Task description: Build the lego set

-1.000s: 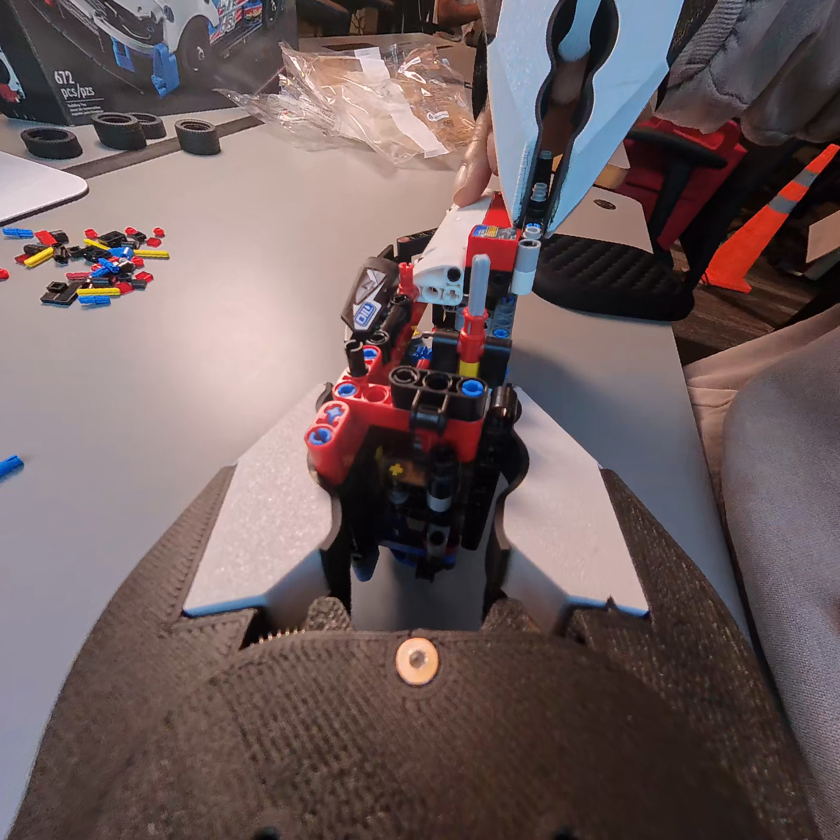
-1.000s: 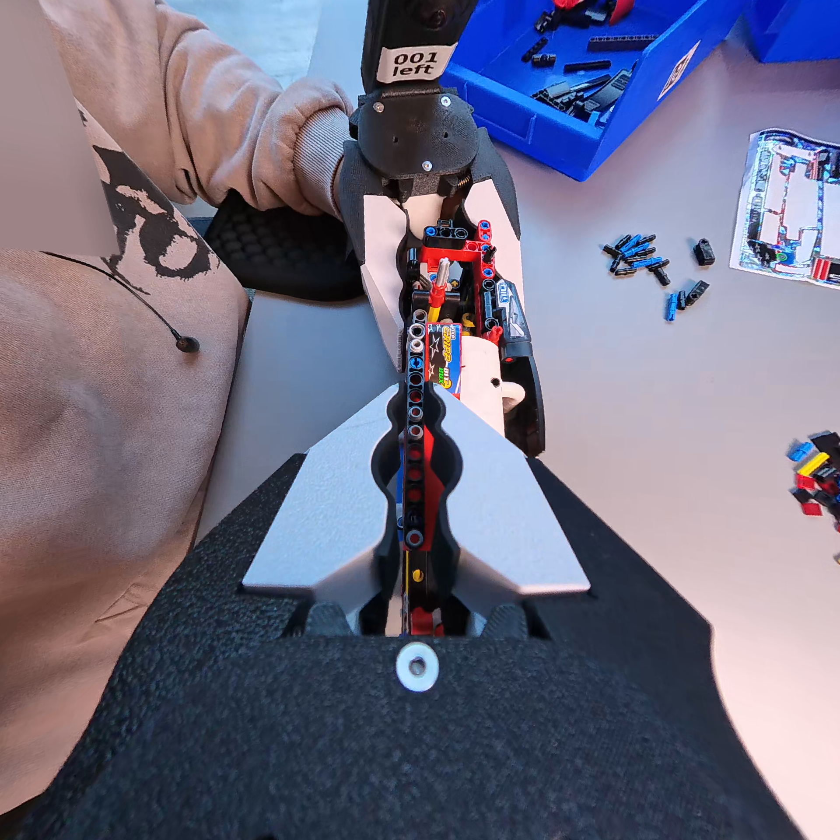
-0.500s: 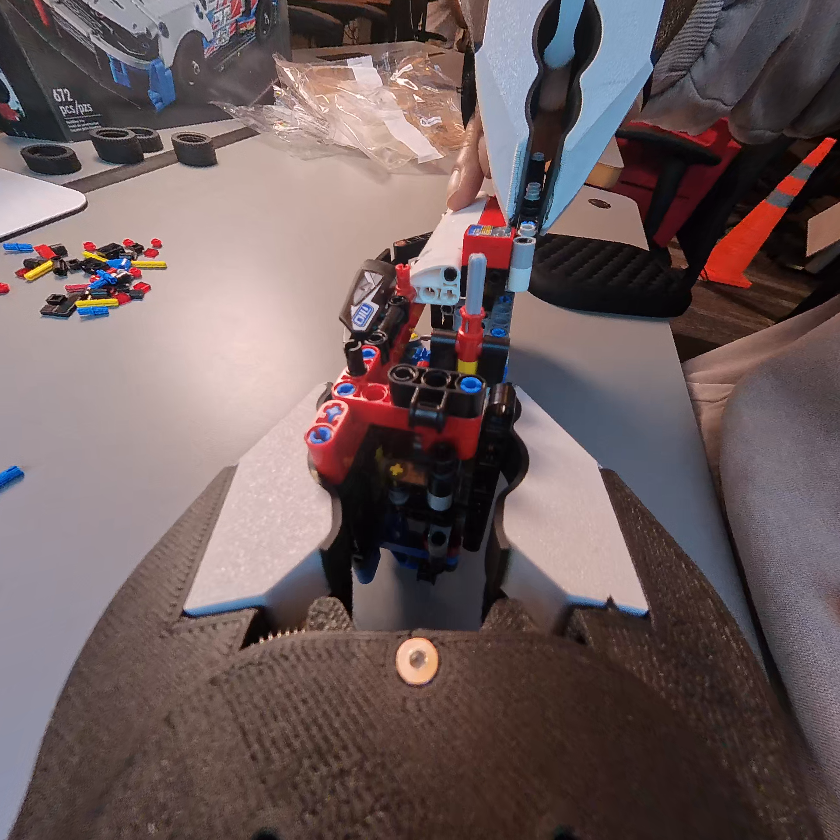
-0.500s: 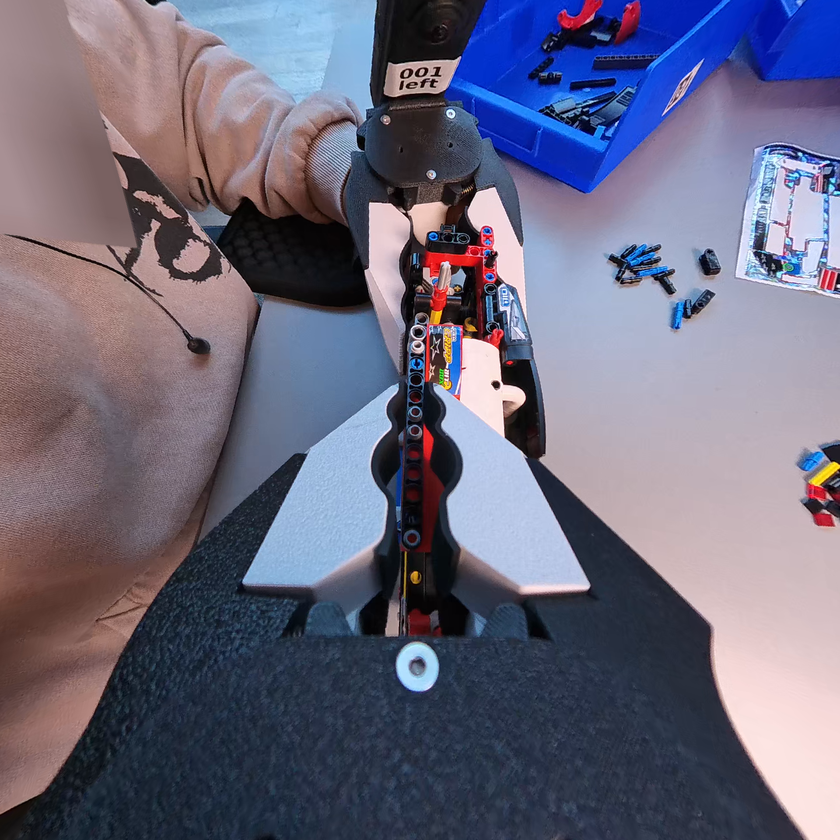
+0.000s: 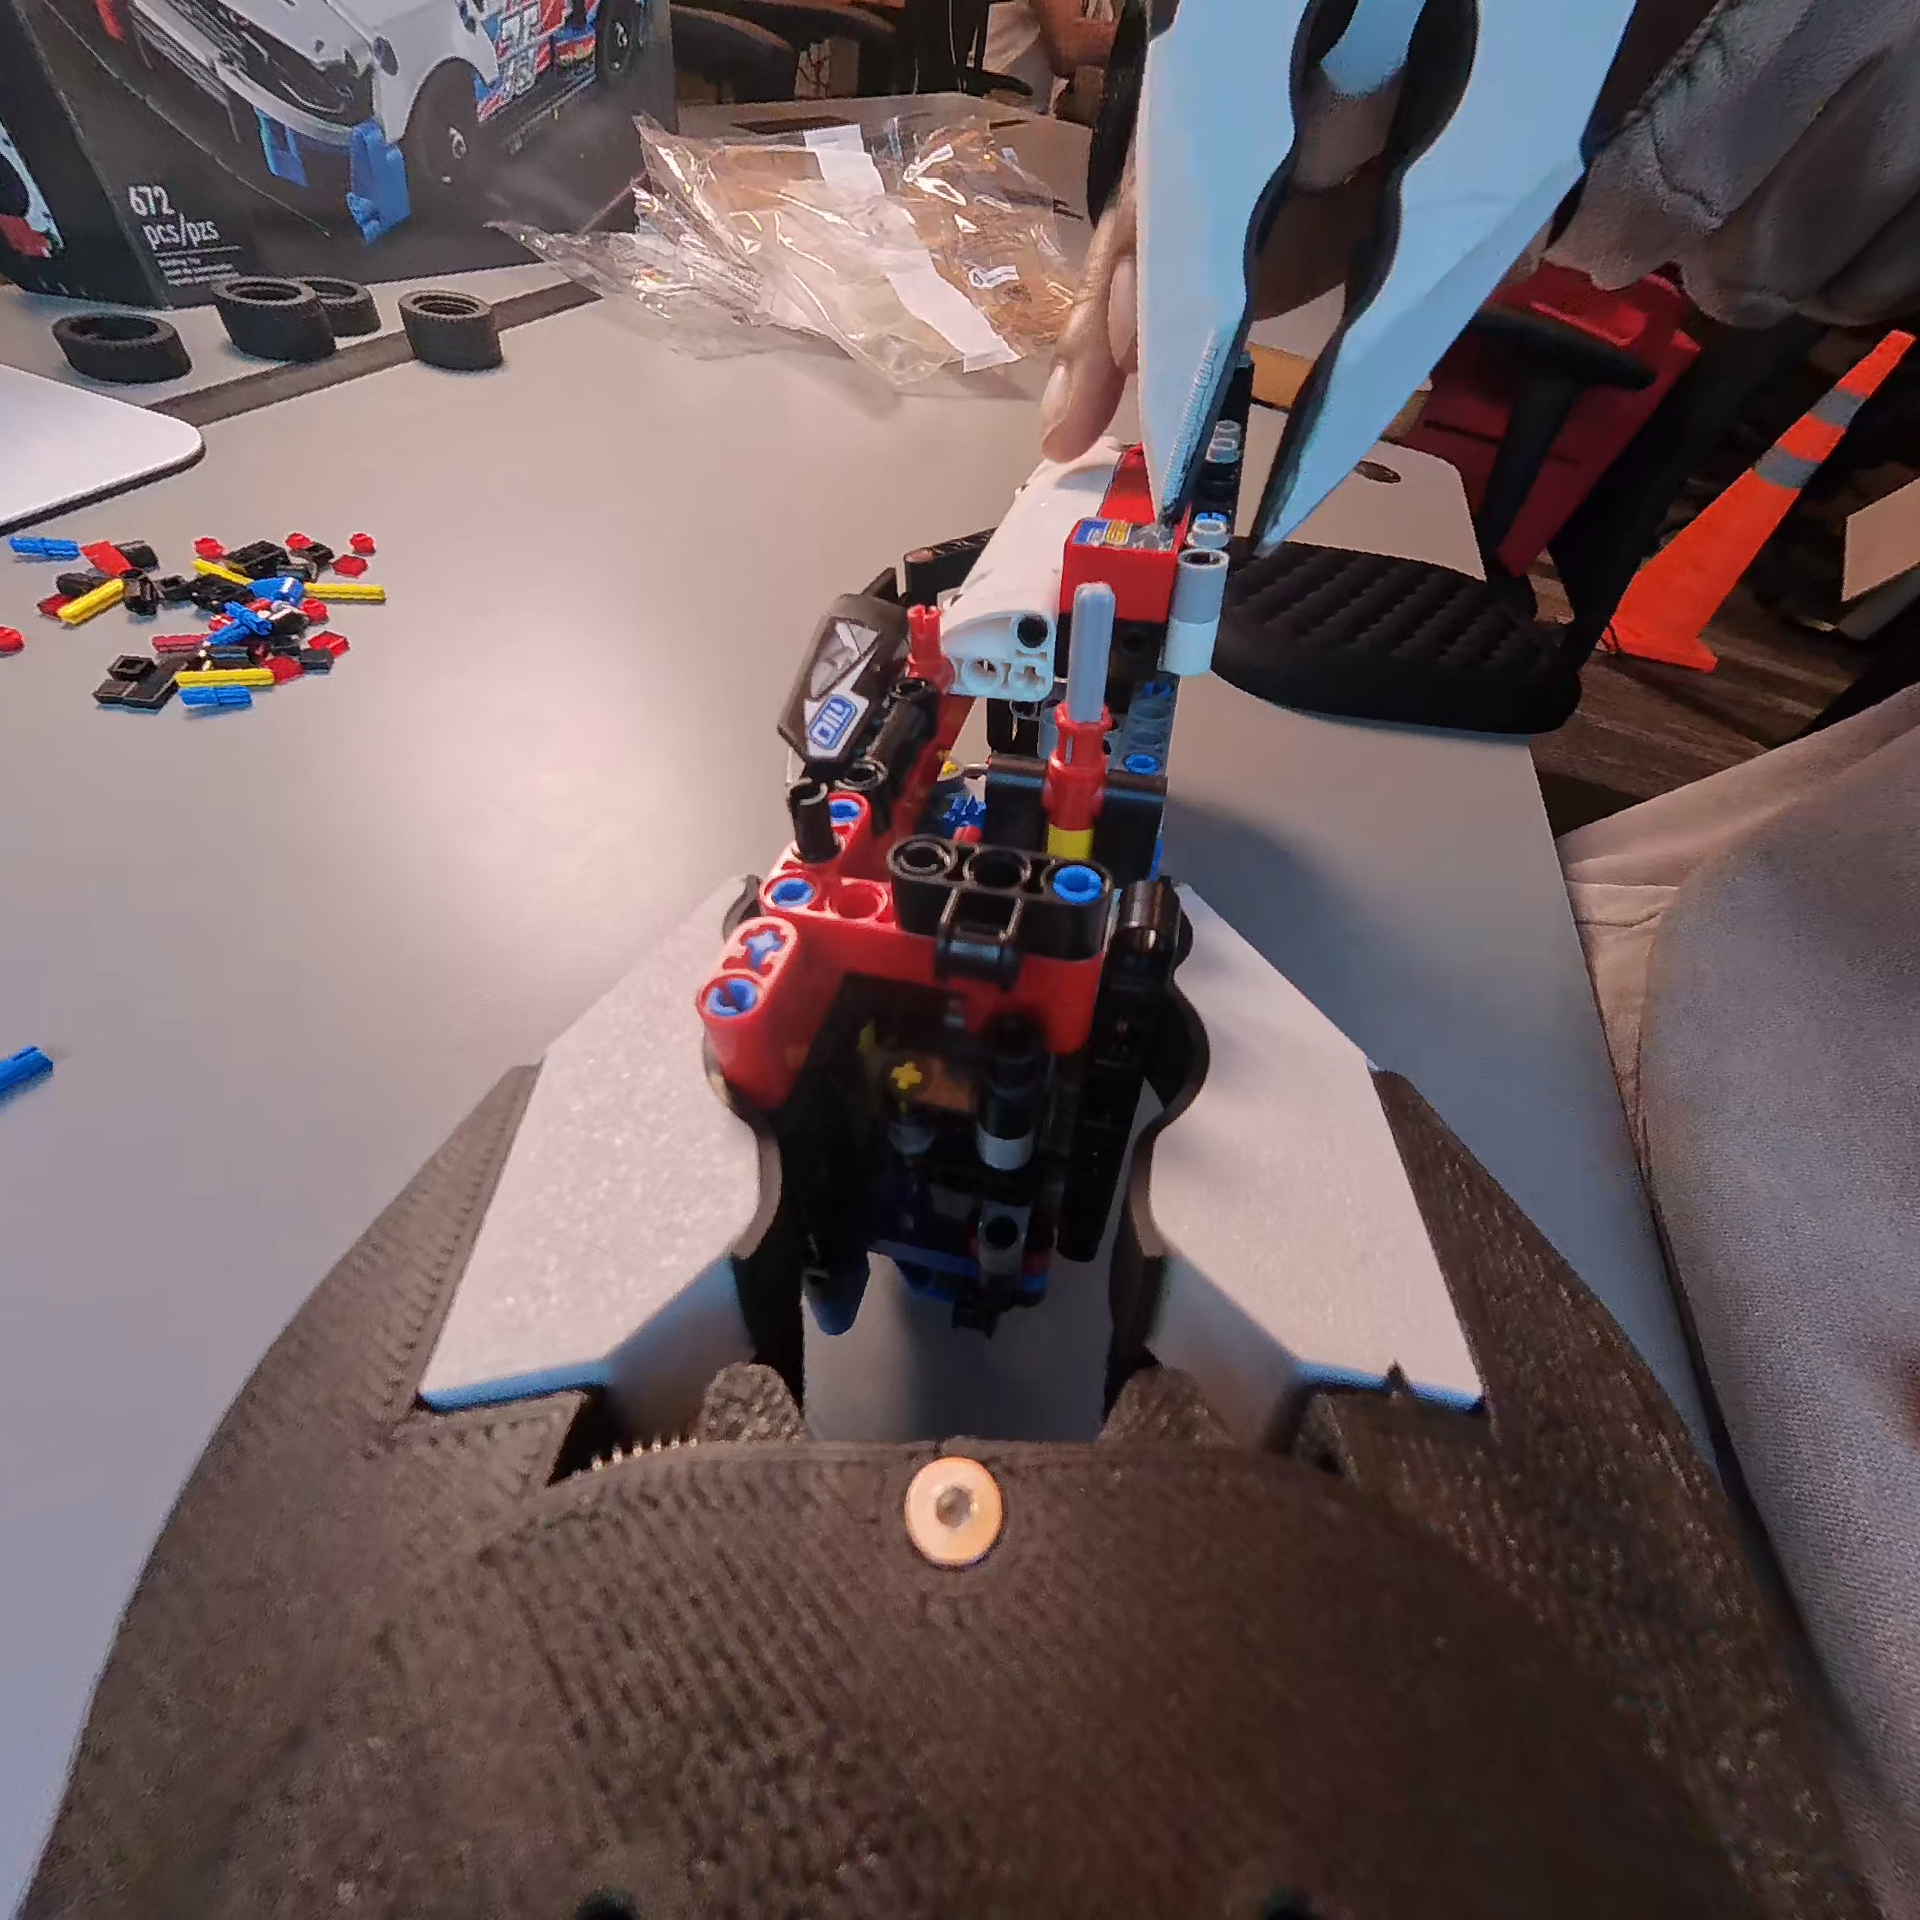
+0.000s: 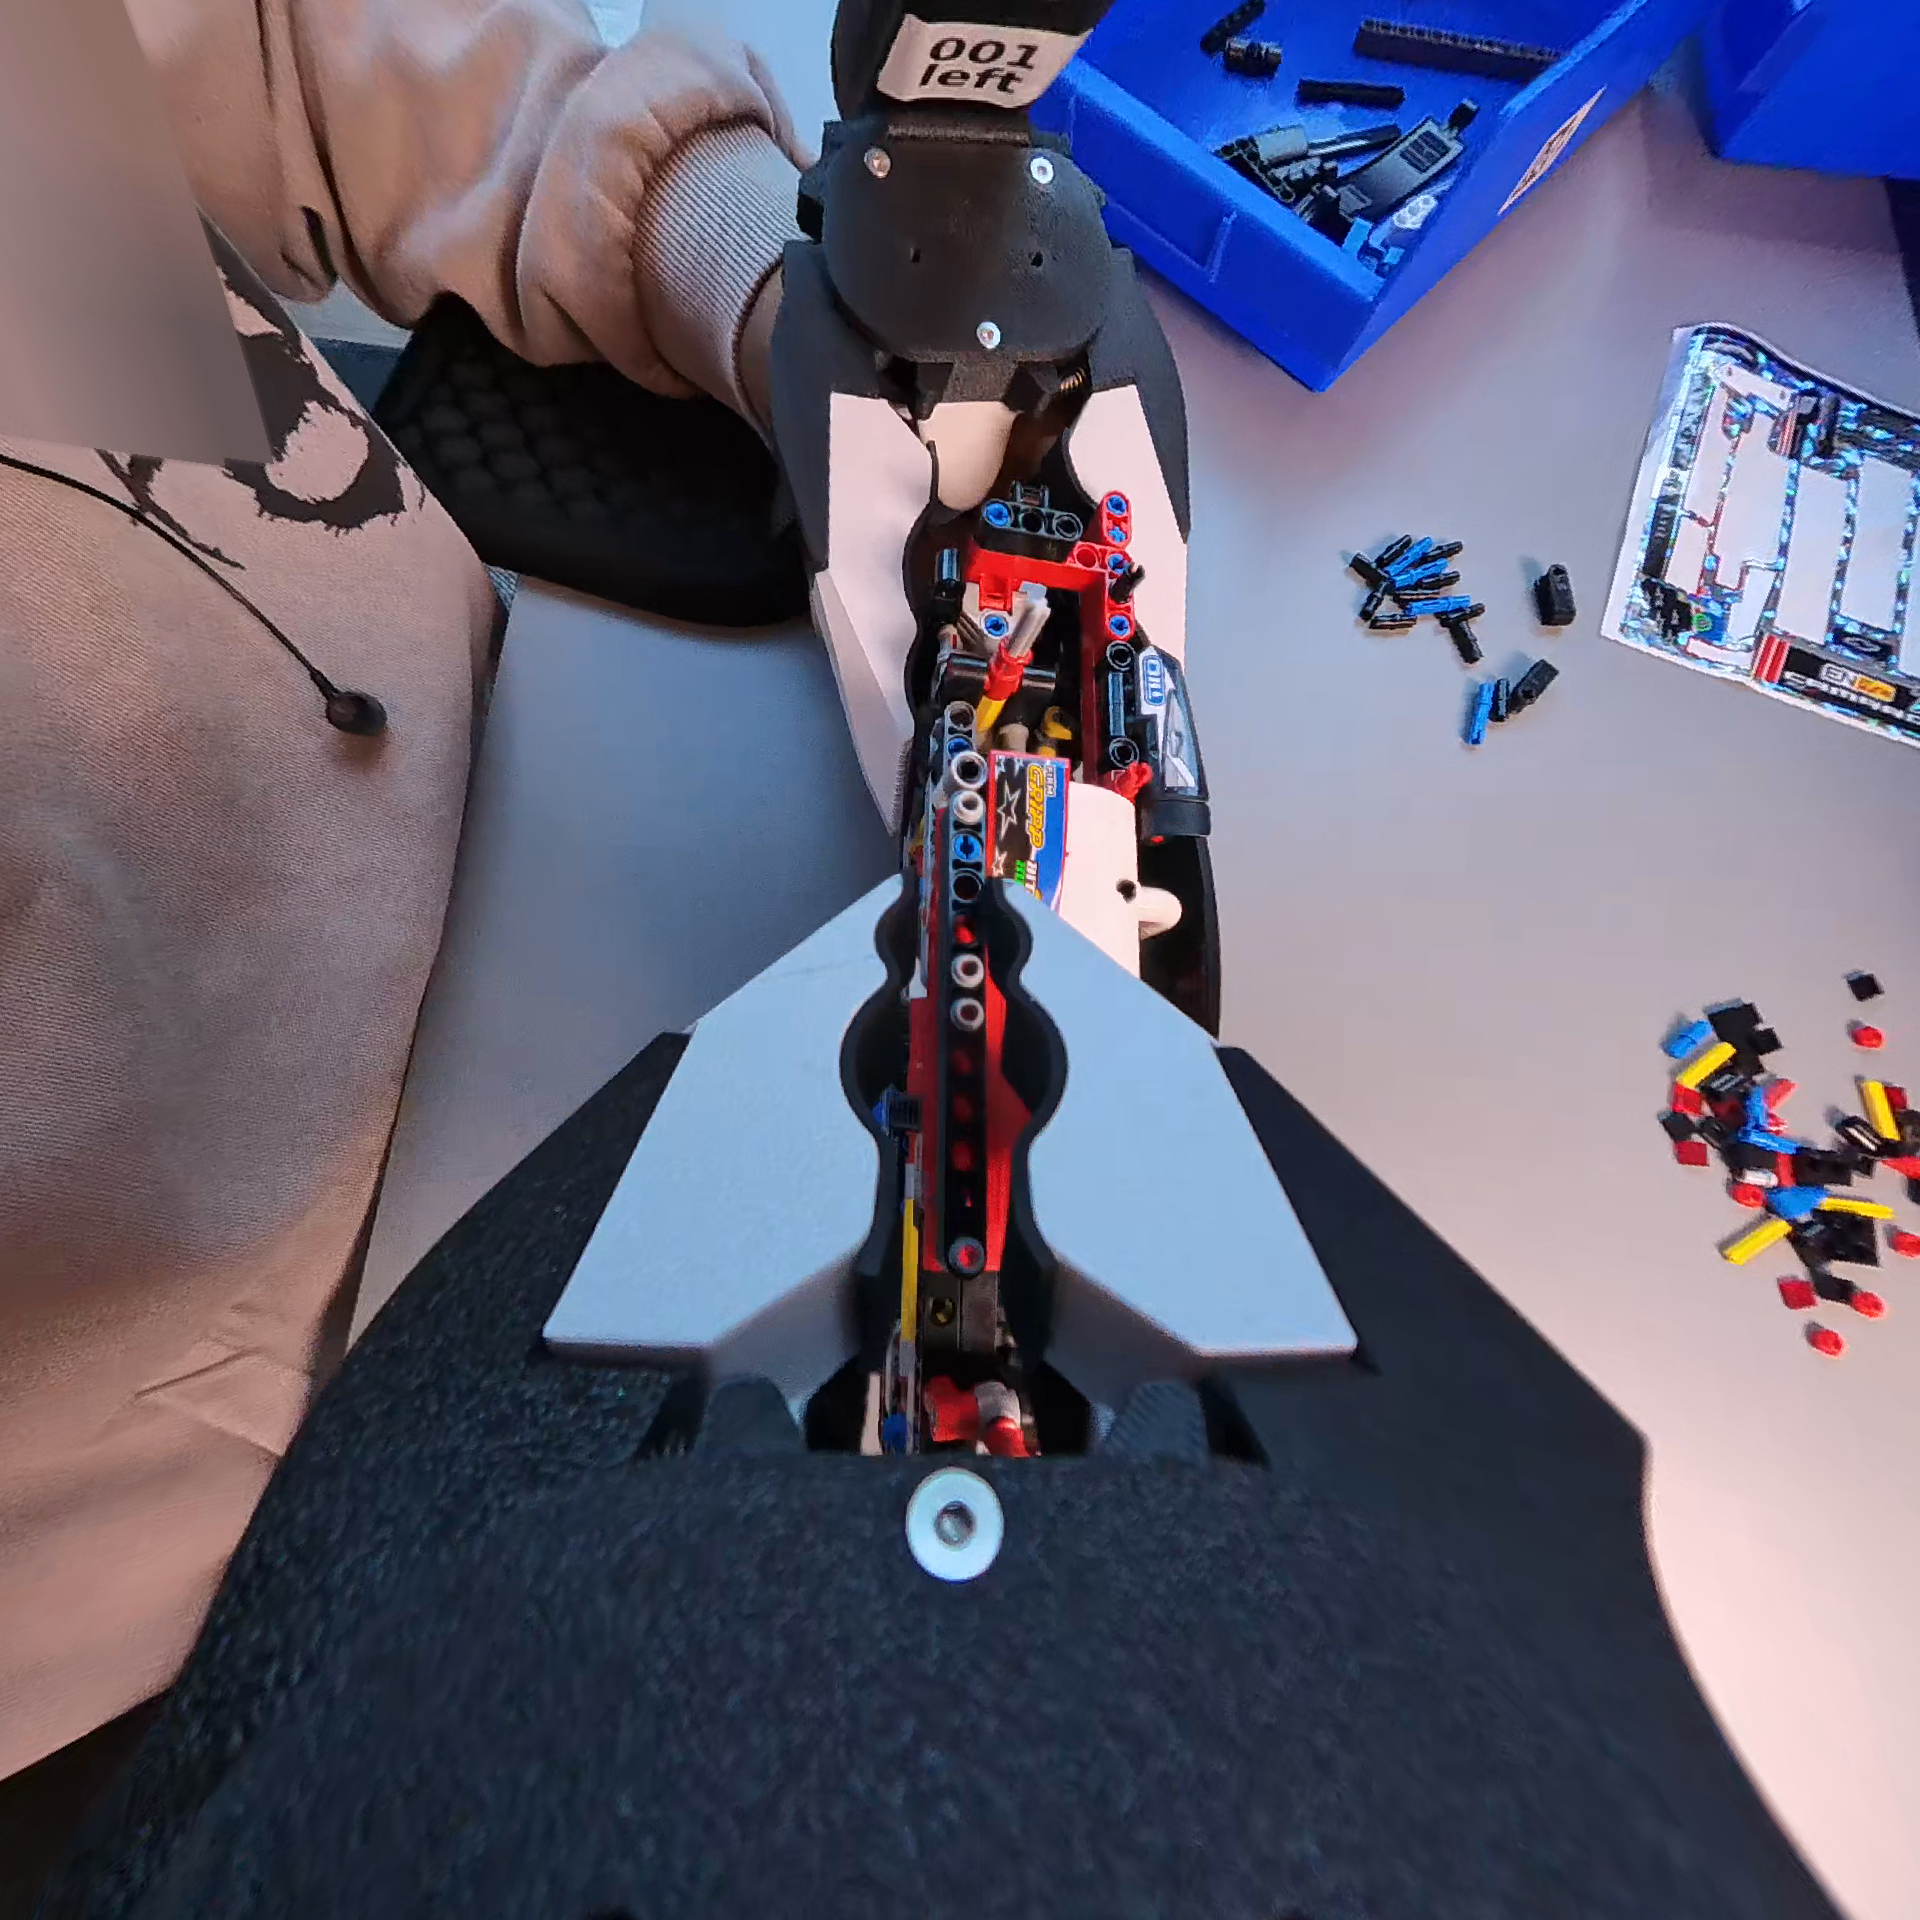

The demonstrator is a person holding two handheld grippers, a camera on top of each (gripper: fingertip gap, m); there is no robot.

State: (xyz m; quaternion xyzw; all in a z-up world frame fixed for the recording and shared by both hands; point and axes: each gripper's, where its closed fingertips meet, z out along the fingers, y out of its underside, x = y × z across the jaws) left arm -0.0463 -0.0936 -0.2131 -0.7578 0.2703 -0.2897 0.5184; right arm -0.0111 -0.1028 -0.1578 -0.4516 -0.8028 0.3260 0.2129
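Grey table (image 5: 436, 852): both jaws clamp the stickered lego model (image 5: 956, 935).

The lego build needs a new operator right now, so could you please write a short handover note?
Left hand-held gripper: shut on the near end of the lego car assembly, holding it above the table.
Right hand-held gripper: closed around the long black beam along the assembly's top, jaws narrow.
Spare parts: mixed small pieces, blue and black pins, blue bin, tyres by the box.
Done: chassis core, white panel.
Left: seat the beam if it is loose, then wheels and remaining parts.
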